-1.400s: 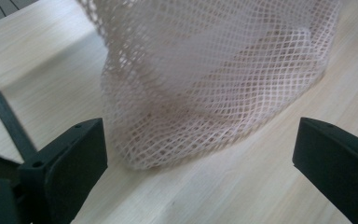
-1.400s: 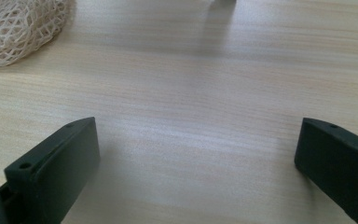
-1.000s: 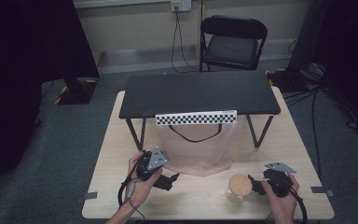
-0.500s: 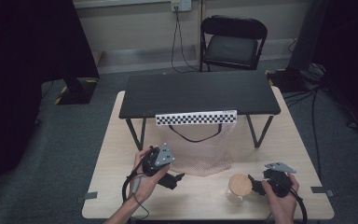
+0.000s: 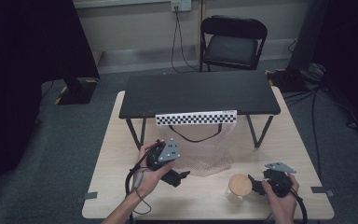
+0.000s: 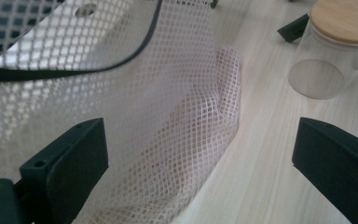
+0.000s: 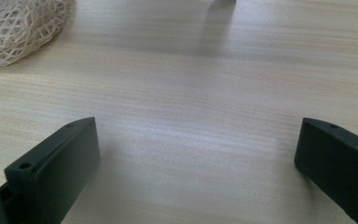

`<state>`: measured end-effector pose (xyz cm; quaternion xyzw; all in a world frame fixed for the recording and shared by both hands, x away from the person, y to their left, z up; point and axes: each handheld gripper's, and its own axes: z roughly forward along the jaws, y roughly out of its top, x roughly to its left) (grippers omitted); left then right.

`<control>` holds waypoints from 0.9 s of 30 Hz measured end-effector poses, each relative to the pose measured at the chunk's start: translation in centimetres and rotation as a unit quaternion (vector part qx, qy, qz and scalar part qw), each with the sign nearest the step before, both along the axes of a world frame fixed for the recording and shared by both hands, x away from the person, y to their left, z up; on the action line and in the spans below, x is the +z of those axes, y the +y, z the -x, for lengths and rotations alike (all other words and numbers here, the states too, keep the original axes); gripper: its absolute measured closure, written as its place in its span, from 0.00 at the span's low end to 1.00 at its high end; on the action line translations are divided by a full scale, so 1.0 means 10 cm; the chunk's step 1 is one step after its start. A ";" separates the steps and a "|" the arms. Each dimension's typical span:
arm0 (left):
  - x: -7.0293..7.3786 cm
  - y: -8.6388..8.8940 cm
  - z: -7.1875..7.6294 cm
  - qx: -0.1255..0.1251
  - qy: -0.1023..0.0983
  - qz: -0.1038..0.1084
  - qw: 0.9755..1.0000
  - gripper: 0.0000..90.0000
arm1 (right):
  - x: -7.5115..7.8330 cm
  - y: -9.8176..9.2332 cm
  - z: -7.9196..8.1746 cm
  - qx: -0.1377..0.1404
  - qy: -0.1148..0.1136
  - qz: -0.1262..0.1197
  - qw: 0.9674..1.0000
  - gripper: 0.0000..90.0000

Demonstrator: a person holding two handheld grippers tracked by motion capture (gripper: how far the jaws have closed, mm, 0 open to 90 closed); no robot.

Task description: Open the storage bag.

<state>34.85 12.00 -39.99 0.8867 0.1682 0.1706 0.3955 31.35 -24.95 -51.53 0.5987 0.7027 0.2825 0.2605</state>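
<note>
1. Here, a pale pink mesh net bag with a black cord handle [image 5: 205,149] is hanging from the front edge of the small black table [image 5: 200,93] and slumping onto the light wooden tabletop [image 5: 121,154]; its weave is open and diamond-shaped, and its lower folds are bulging outward.
2. The left gripper [image 5: 182,175] is hovering just beside the bag's lower left edge, its fingers spreading wide with nothing between them.
3. In the left gripper view the net is lying close ahead, its bulging fold reaching between the fingers.
4. A clear glass jar with a round wooden lid [image 5: 238,187] is standing upright near the bag; it is looking empty.
5. The right gripper [image 5: 256,185] is resting just beside the jar, its fingers gaping wide and holding nothing.
</note>
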 end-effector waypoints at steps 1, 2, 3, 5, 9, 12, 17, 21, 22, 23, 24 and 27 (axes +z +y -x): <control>0.04 0.00 -0.03 -0.001 -0.001 0.007 1.000 0.04 | 0.00 0.00 0.00 0.000 0.000 0.000 1.000 0.00; 0.05 0.00 -0.04 -0.003 0.000 0.008 1.000 0.04 | 0.00 0.00 0.00 0.000 0.000 0.000 1.000 0.00; 0.08 0.00 -0.06 -0.008 -0.002 0.011 1.000 0.04 | 0.00 0.00 0.00 0.000 0.000 0.000 1.000 0.00; 0.12 0.00 -0.08 -0.010 -0.007 0.014 1.000 0.03 | 0.00 0.00 0.00 0.000 0.000 0.000 1.000 0.00; 0.19 -0.04 -0.14 -0.018 -0.020 0.020 0.999 0.03 | 0.00 0.00 0.00 0.000 0.000 0.000 1.000 0.00; 0.21 -0.10 -0.17 -0.028 -0.034 0.005 0.999 0.03 | 0.00 0.00 0.00 0.000 0.000 0.000 1.000 0.00; 0.20 -0.22 -0.24 -0.045 -0.046 -0.019 0.998 0.03 | 0.00 0.00 0.00 0.000 0.000 0.000 1.000 0.00; 0.17 -0.29 -0.33 -0.052 -0.068 -0.035 0.996 0.03 | 0.00 0.00 0.00 0.000 0.000 0.000 1.000 0.00; 0.16 -0.30 -0.34 -0.058 -0.069 -0.049 0.995 0.03 | 0.00 0.00 0.00 0.000 0.000 0.000 1.000 0.00; 0.14 -0.33 -0.36 -0.062 -0.078 -0.067 0.993 0.03 | 0.00 0.00 0.00 0.000 0.000 0.000 1.000 0.00; 0.12 -0.34 -0.37 -0.063 -0.081 -0.070 0.992 0.03 | 0.00 0.00 0.00 0.000 0.000 0.000 1.000 0.00; 0.07 -0.39 -0.43 -0.073 -0.075 -0.070 0.992 0.03 | 0.00 0.00 0.00 0.000 0.000 0.000 1.000 0.00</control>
